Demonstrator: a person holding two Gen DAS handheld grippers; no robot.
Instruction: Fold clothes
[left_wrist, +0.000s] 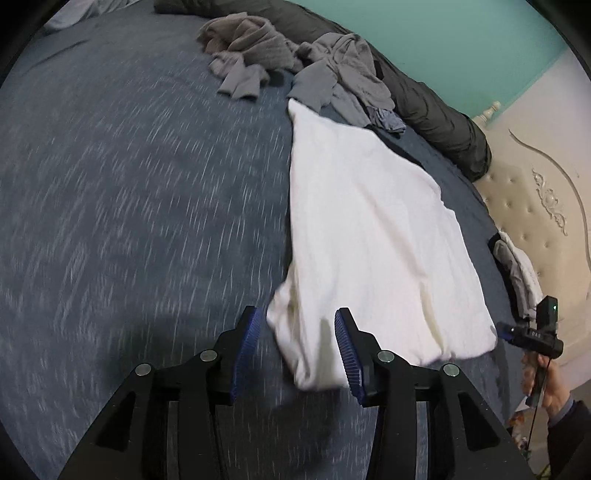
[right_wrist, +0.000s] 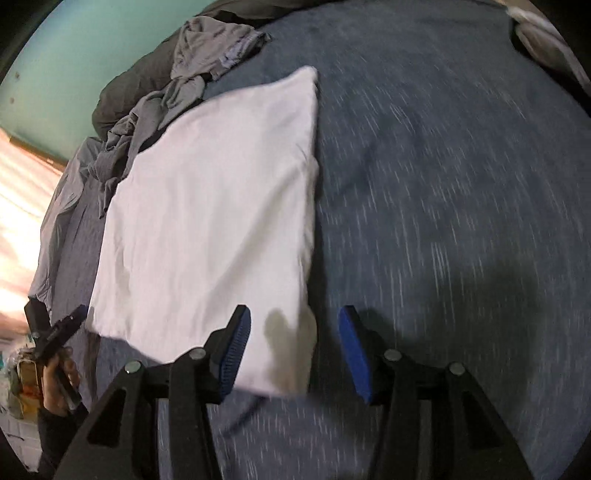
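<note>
so the folded white cotton garment (left_wrist: 373, 236) lies flat on the blue-grey bed (left_wrist: 129, 221), long axis running away. both claws spread, empty: left claw (left_wrist: 299, 354) and right claw (right_wrist: 291, 350) each over a near corner.

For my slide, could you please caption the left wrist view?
Open left gripper above a folded white cotton garment on a blue heathered bedspread.

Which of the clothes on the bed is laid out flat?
The white garment is. It lies smooth and spread out on the blue bedcover, while the tan clothes and grey clothes behind it are crumpled heaps.
</note>
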